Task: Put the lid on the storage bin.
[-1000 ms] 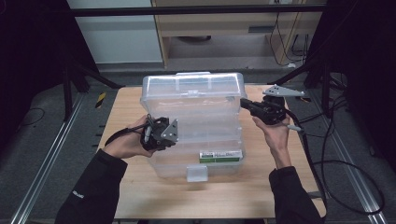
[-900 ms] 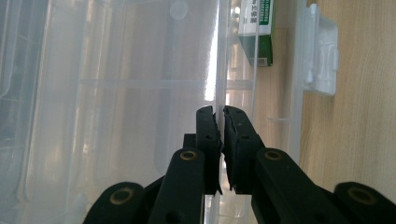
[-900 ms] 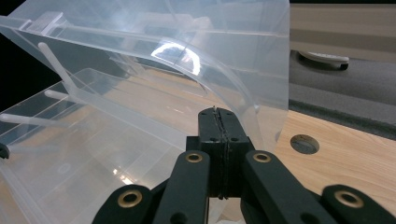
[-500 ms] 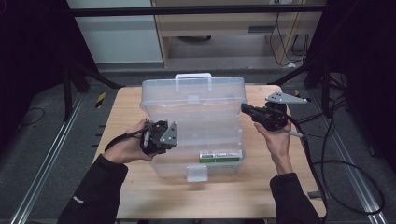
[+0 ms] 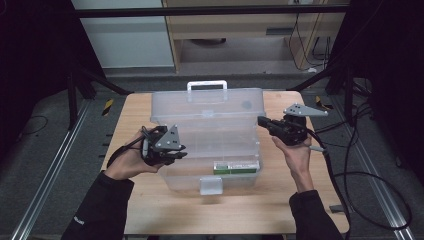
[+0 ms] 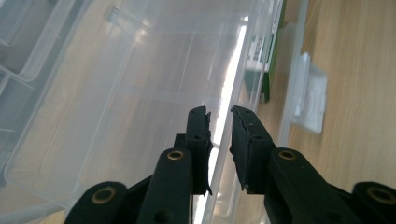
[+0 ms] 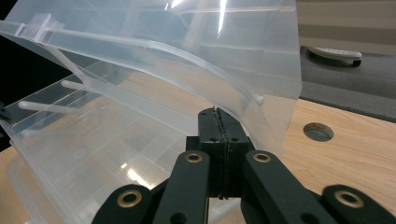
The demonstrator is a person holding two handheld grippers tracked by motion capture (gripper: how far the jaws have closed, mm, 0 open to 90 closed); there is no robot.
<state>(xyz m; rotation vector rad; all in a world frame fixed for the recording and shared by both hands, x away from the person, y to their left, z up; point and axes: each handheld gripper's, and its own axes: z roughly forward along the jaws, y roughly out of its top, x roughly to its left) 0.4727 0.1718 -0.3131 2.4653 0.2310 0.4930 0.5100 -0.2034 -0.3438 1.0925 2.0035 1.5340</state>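
Note:
A clear plastic storage box (image 5: 220,150) stands mid-table with its lid (image 5: 210,107) swung up and leaning back, white handle (image 5: 206,85) on top. My left gripper (image 5: 179,152) is at the box's left wall. In the left gripper view its jaws (image 6: 219,116) have just been opening and stand slightly apart astride the box's rim (image 6: 224,102), without pressing it. My right gripper (image 5: 261,121) is shut, with its tips (image 7: 215,112) against the lower edge of the raised lid (image 7: 187,37). A green and white packet (image 5: 235,167) lies inside the box at the front.
The box's white latch (image 5: 210,185) hangs at its front wall. The wooden table (image 5: 150,210) has a round hole (image 7: 318,131) near the right gripper. Cables trail off the right edge (image 5: 350,175). Dark frame legs and a cabinet stand behind.
The lid has swung up and back, so its handle now shows at the top. The left gripper's jaws have parted a little. Both hands stayed about where they were.

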